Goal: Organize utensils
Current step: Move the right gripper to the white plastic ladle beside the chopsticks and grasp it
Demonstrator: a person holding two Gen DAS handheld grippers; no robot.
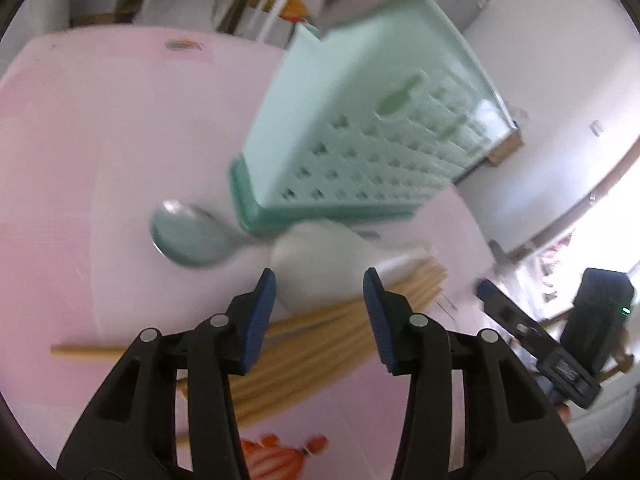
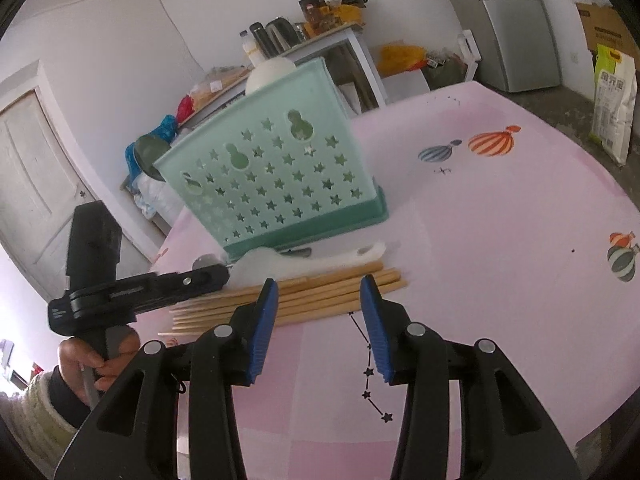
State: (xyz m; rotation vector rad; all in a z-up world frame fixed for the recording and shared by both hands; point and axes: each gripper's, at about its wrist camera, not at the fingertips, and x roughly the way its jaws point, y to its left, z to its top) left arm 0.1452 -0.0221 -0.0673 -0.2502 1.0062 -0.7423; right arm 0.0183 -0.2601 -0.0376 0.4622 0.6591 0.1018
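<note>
Your left gripper (image 1: 319, 285) hangs low over the pink tablecloth (image 1: 100, 152), tipped down and rolled so the scene leans; its blue pads stand wide apart with nothing between them, just short of the white ceramic spoon (image 1: 320, 258). The metal spoon (image 1: 188, 236) lies left of that, its handle toward the green utensil holder (image 1: 352, 128). The bundle of wooden chopsticks (image 1: 304, 336) lies beneath the fingers. Your right gripper (image 2: 319, 290) hovers level, jaws likewise spread and empty, aimed at the chopsticks in front of the holder (image 2: 280, 172). Your left hand (image 2: 96, 364) grips its handle at the table's near edge
</note>
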